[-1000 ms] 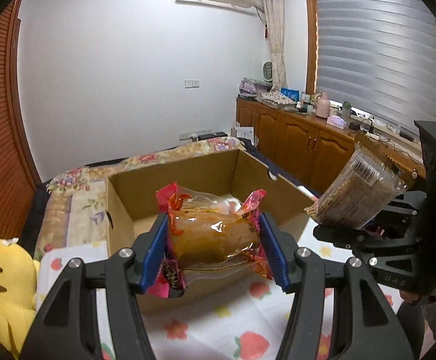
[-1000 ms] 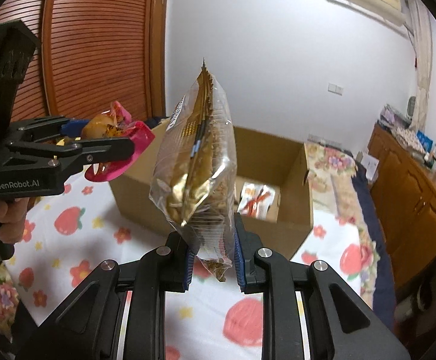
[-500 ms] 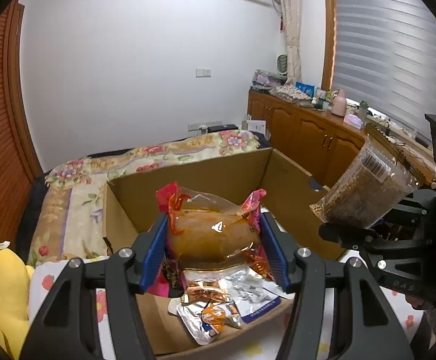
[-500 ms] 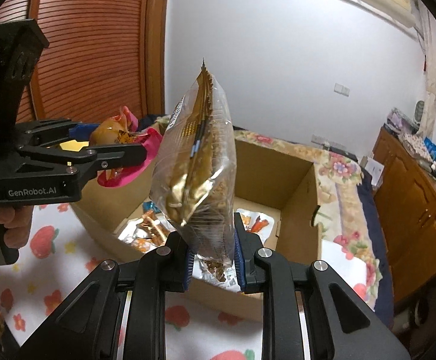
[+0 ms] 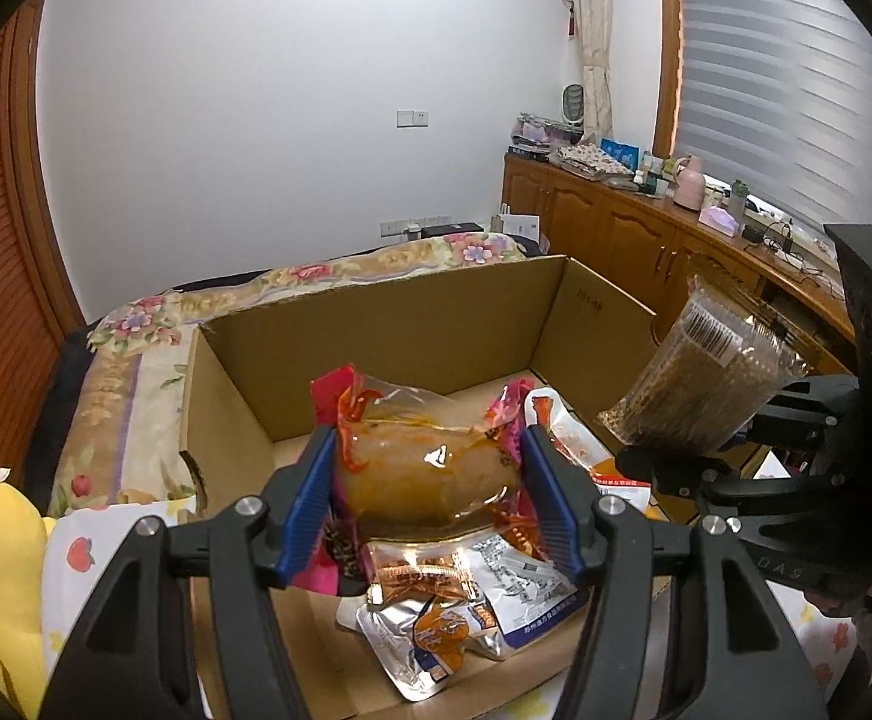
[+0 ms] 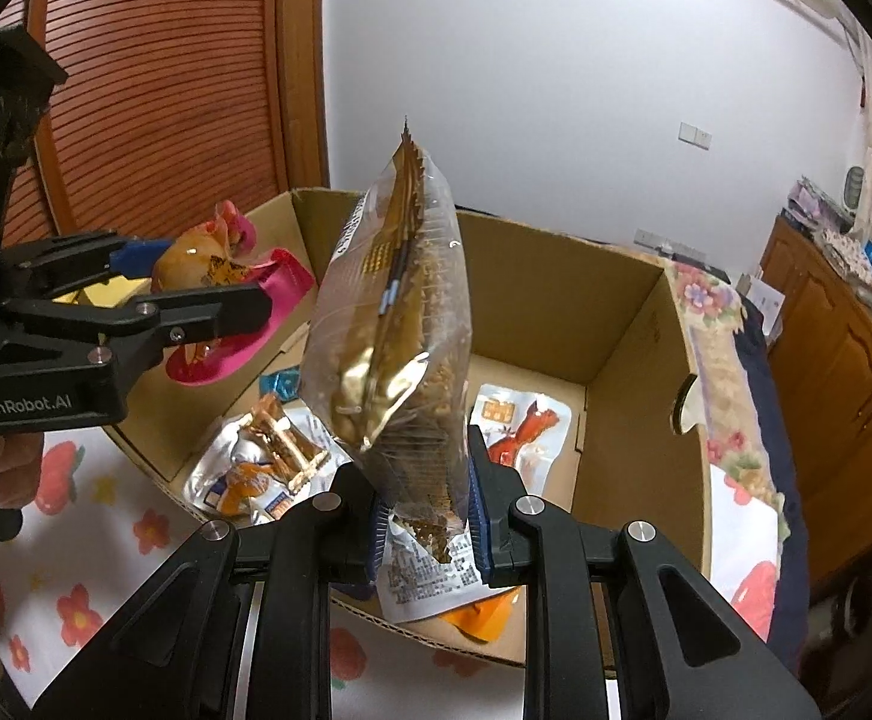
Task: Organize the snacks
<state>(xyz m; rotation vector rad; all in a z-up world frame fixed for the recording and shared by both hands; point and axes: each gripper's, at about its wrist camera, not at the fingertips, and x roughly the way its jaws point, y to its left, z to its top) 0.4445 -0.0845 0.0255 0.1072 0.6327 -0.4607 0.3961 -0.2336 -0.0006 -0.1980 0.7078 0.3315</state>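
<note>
Hovering over the cardboard box (image 5: 375, 324) on the strawberry-print bed (image 6: 75, 540), the left gripper (image 5: 429, 480) jaws, just eased slightly apart, hold a pink-edged snack pack (image 5: 423, 468), while the right gripper (image 6: 423, 516) jaws clamp a golden snack bag (image 6: 393, 324) beside wooden cabinets (image 5: 604, 234).

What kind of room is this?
Probably a bedroom at home: a bed with a floral quilt, wooden cabinets under a window blind, and a curtain.

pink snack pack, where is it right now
The pink snack pack is clamped in the left gripper, held over the cardboard box, above the silver packets on its floor.
</note>
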